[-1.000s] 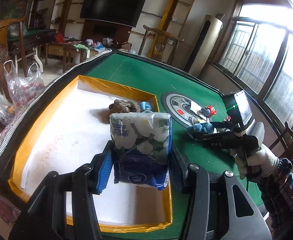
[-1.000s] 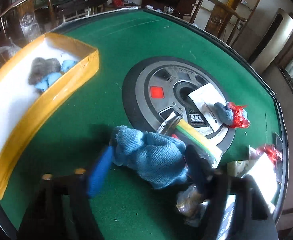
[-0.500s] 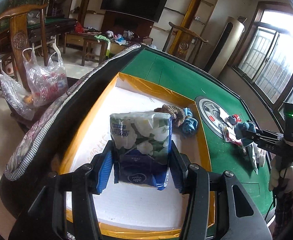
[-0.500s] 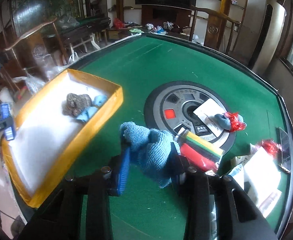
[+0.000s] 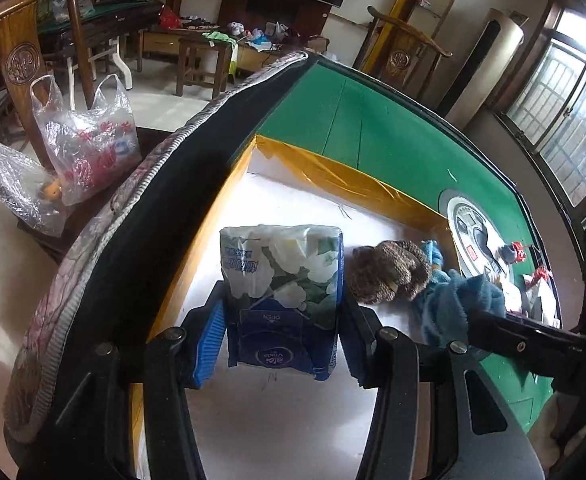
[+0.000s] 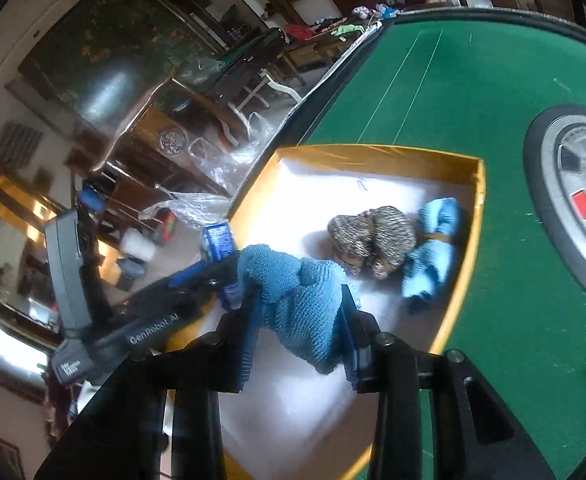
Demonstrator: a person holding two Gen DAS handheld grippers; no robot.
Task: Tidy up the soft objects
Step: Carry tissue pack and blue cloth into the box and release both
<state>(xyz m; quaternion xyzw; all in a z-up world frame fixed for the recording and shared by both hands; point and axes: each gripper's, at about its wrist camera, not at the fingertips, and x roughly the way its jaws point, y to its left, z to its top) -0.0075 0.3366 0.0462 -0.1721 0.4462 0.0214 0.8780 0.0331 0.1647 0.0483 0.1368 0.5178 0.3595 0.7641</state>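
Over the white floor of the yellow-edged tray (image 5: pixel 333 178), the left gripper (image 5: pixel 283 336) is clamped on a flower-printed soft tissue pack (image 5: pixel 281 280). It should lower the pack flat beside the brown knitted bundle (image 5: pixel 389 276) before releasing. The right gripper (image 6: pixel 297 328), jaws just closed, squeezes a crumpled blue knitted cloth (image 6: pixel 297 296) above the same tray on the green bench (image 6: pixel 433 92).

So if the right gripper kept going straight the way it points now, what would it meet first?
Probably the white floor of the yellow-rimmed tray, or the brown knitted item lying just beyond the blue cloth the right gripper holds; depth is unclear.
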